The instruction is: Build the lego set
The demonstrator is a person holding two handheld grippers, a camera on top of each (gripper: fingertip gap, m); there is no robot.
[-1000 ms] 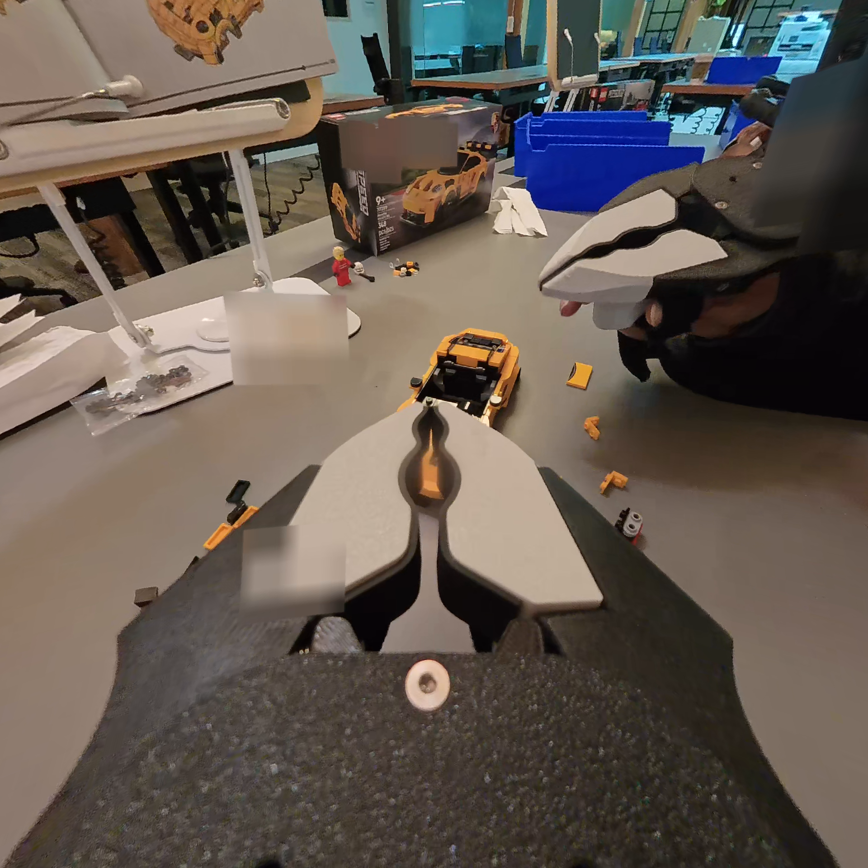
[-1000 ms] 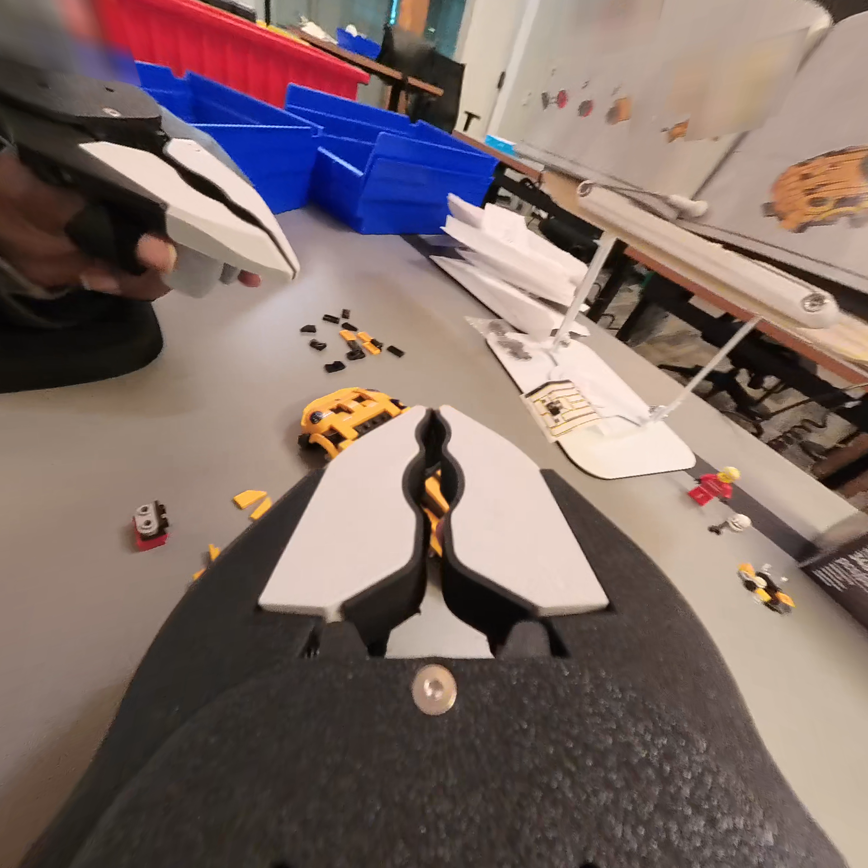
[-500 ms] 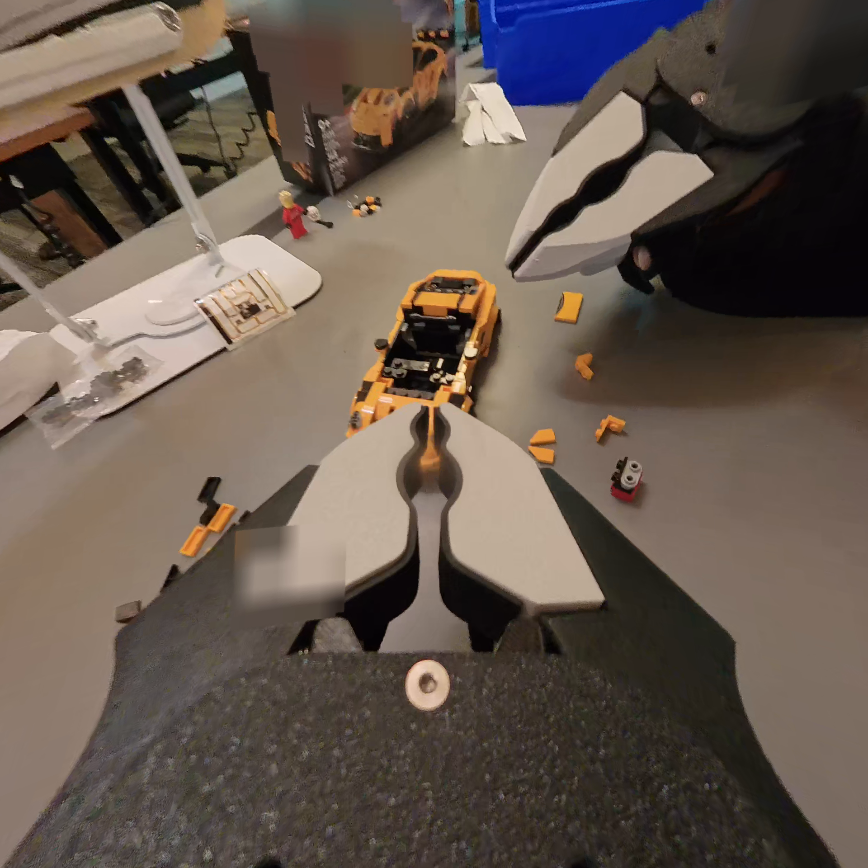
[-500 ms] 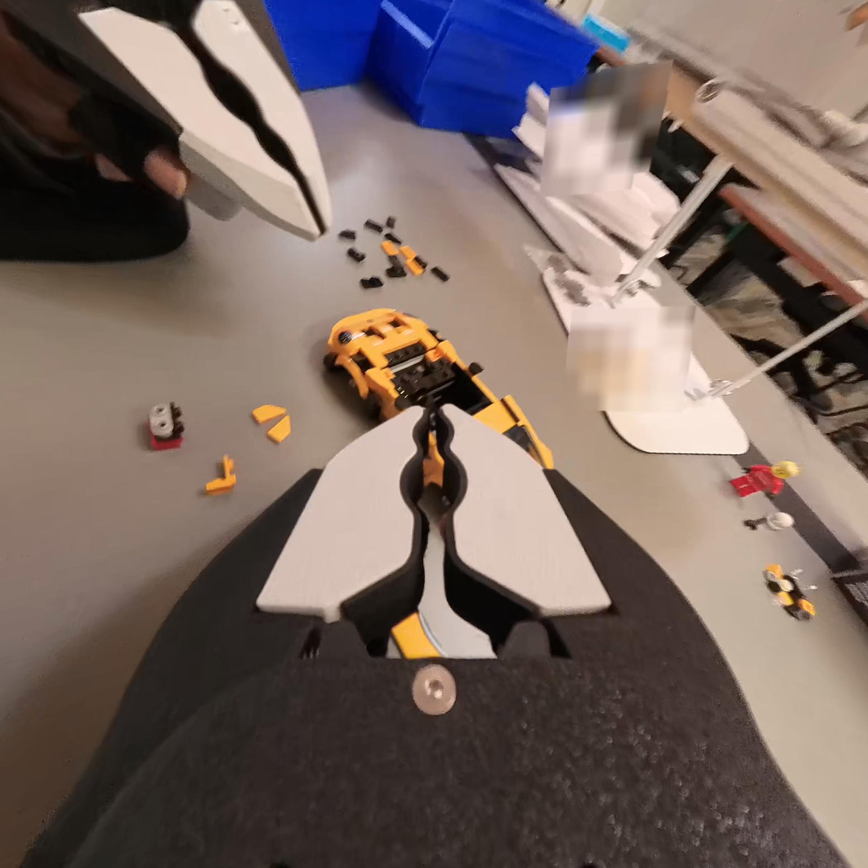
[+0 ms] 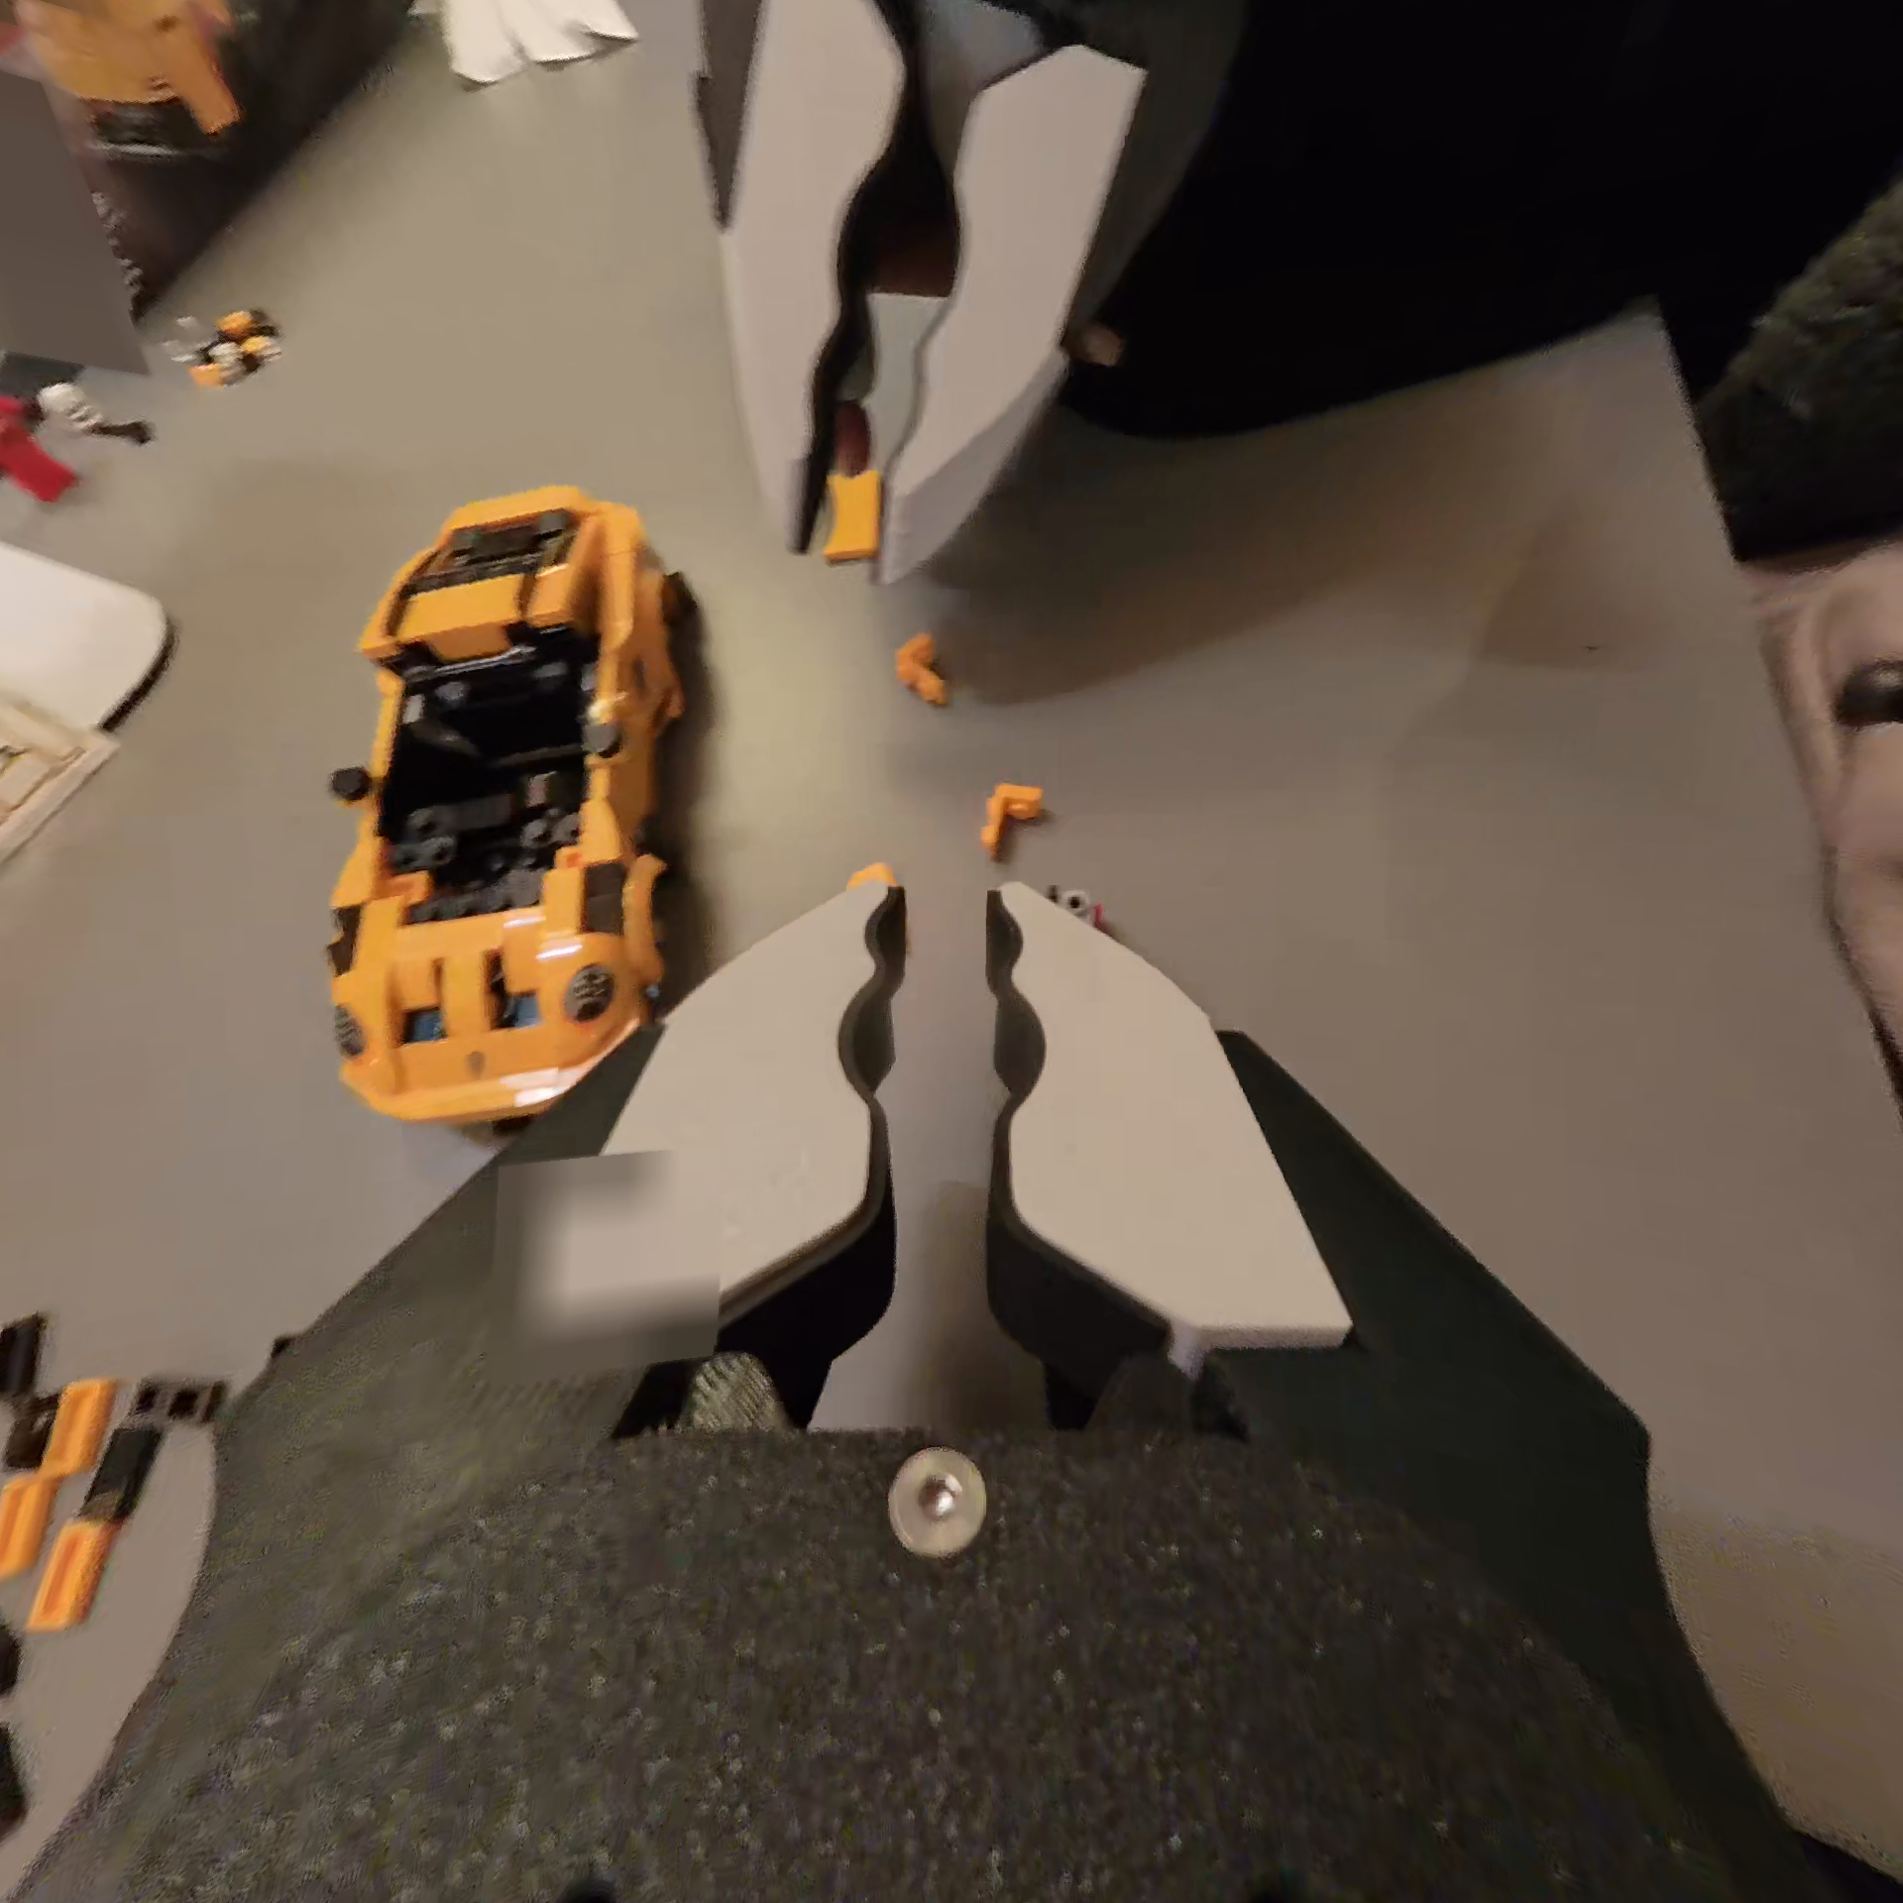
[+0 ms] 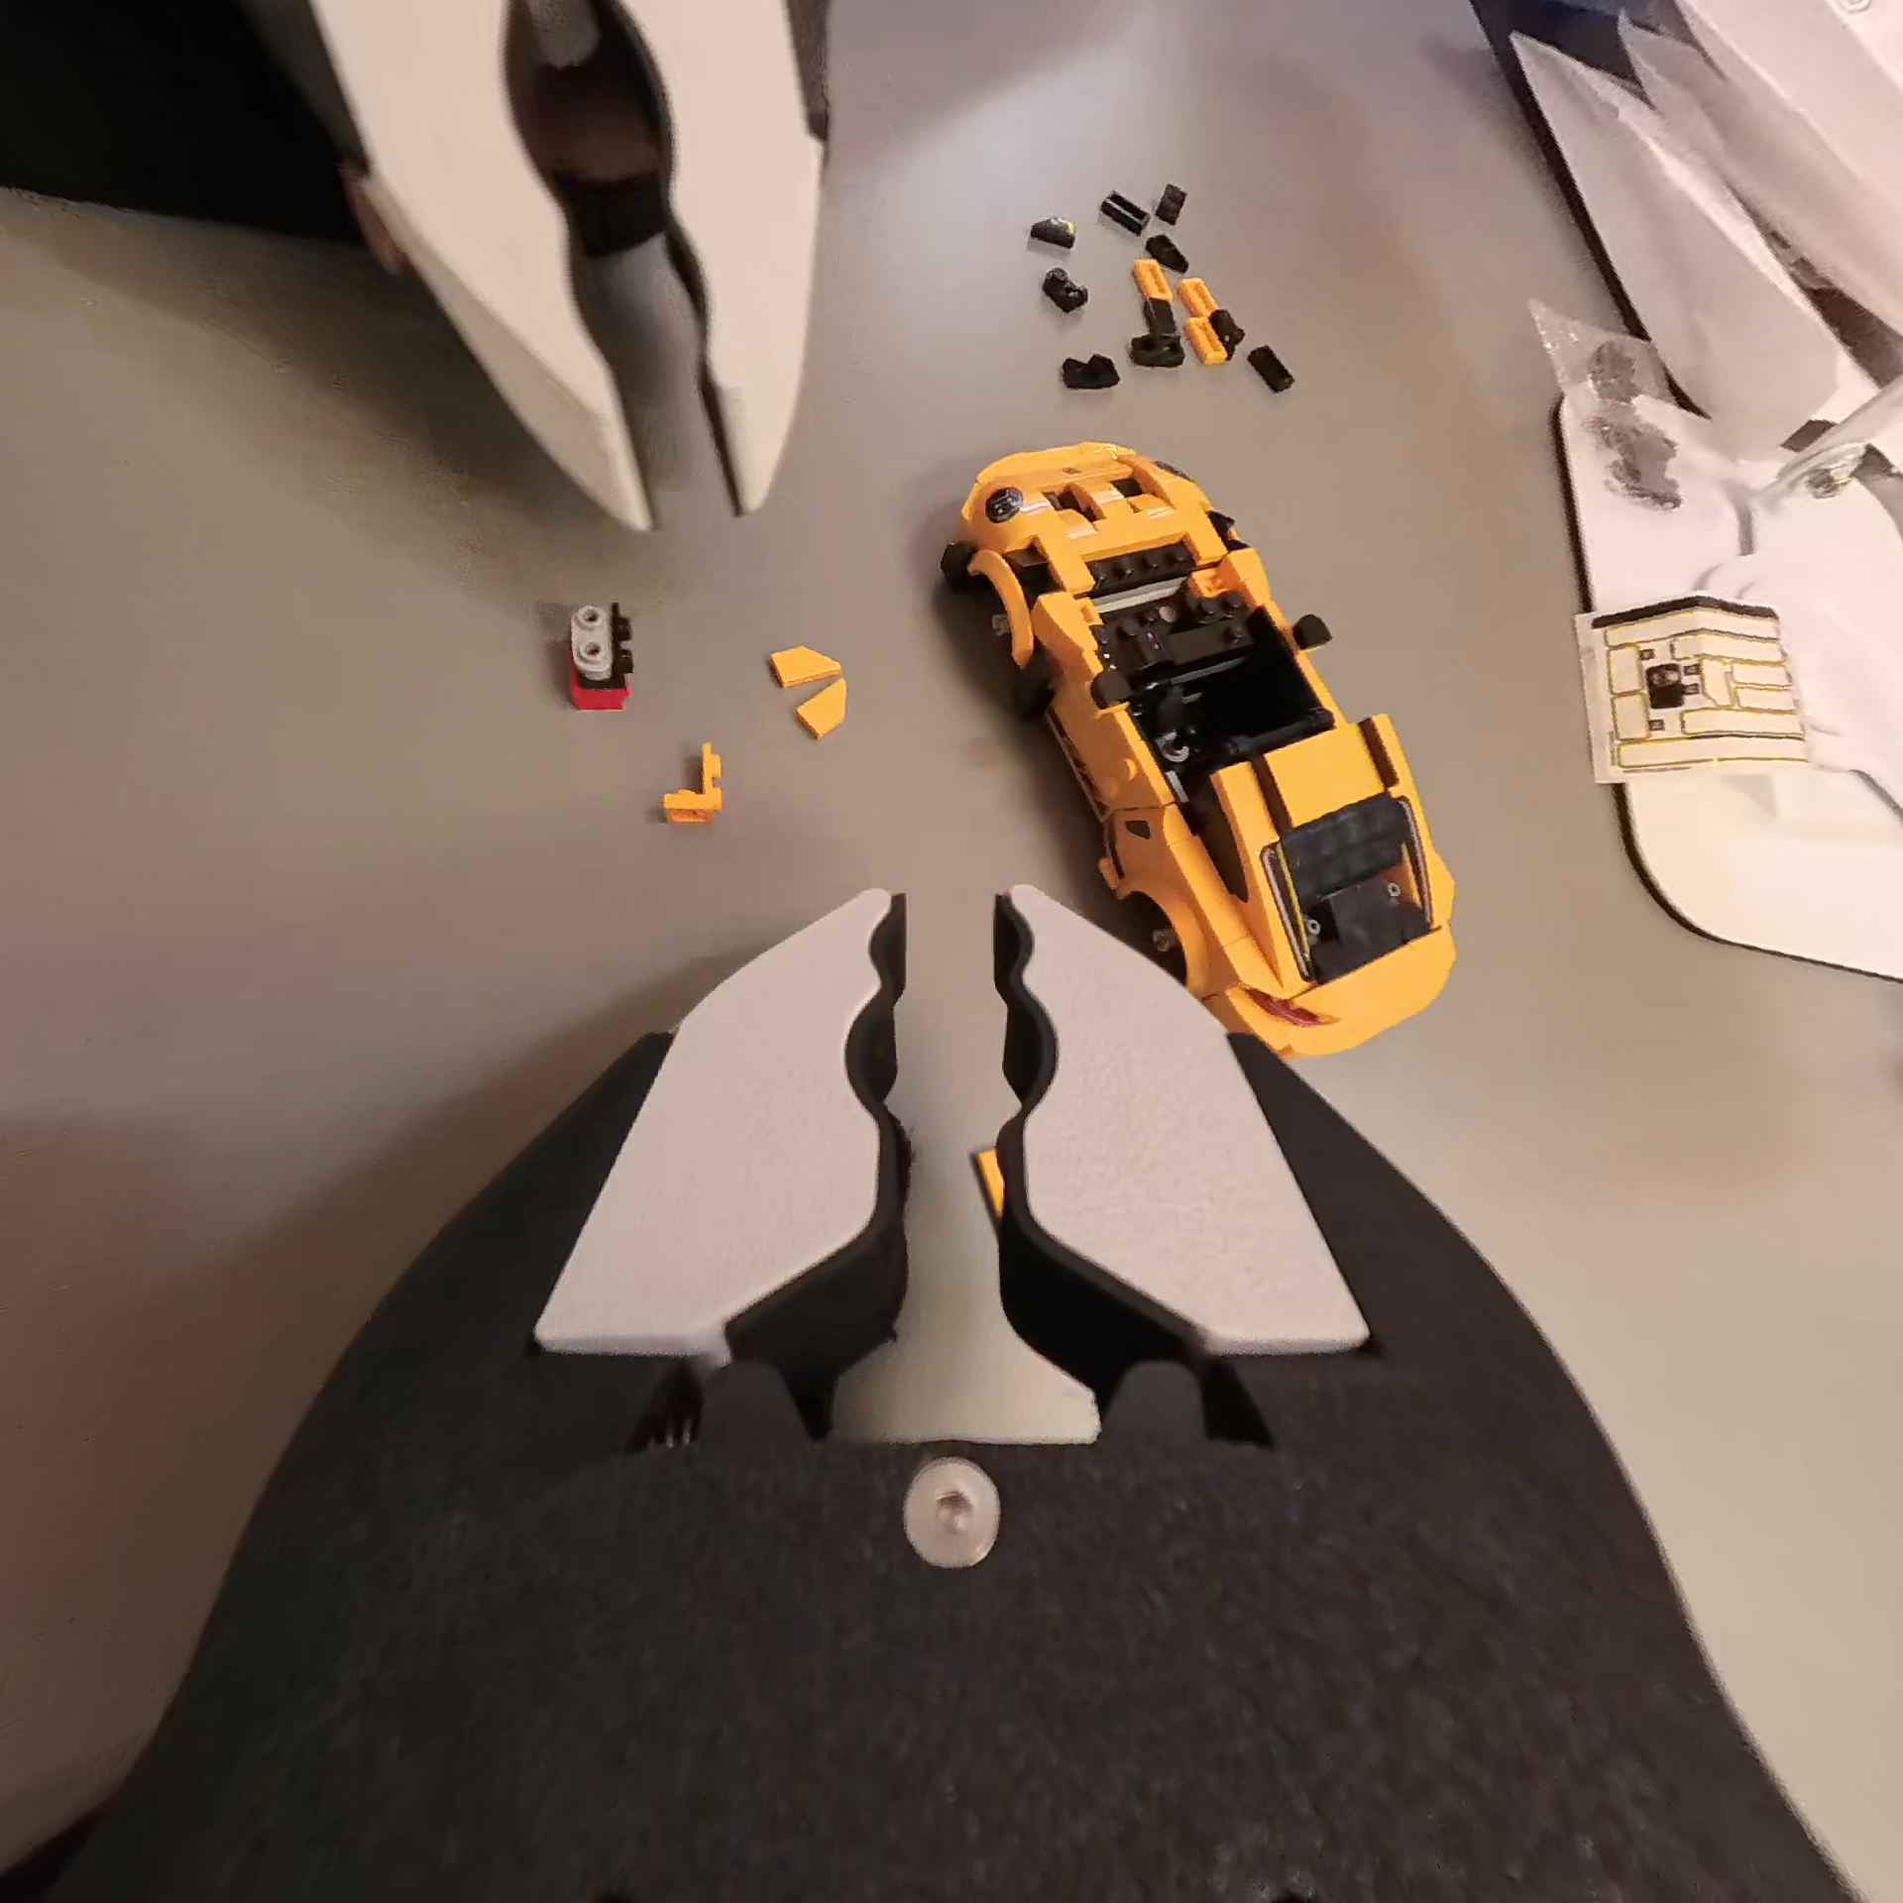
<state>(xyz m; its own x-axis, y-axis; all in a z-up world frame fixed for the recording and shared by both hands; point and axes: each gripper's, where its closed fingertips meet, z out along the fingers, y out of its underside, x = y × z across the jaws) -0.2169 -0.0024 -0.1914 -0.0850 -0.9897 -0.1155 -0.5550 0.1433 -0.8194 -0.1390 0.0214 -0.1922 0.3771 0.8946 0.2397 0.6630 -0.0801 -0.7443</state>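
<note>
Right claw (image 6: pixel 949 906), jaws parted over orange tile (image 5: pixel 853 515) beneath it: descend square, close gently.

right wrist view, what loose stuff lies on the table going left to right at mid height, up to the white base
red and grey block → orange corner piece → two orange wedge tiles → orange car → patterned sheet on the white base
</note>
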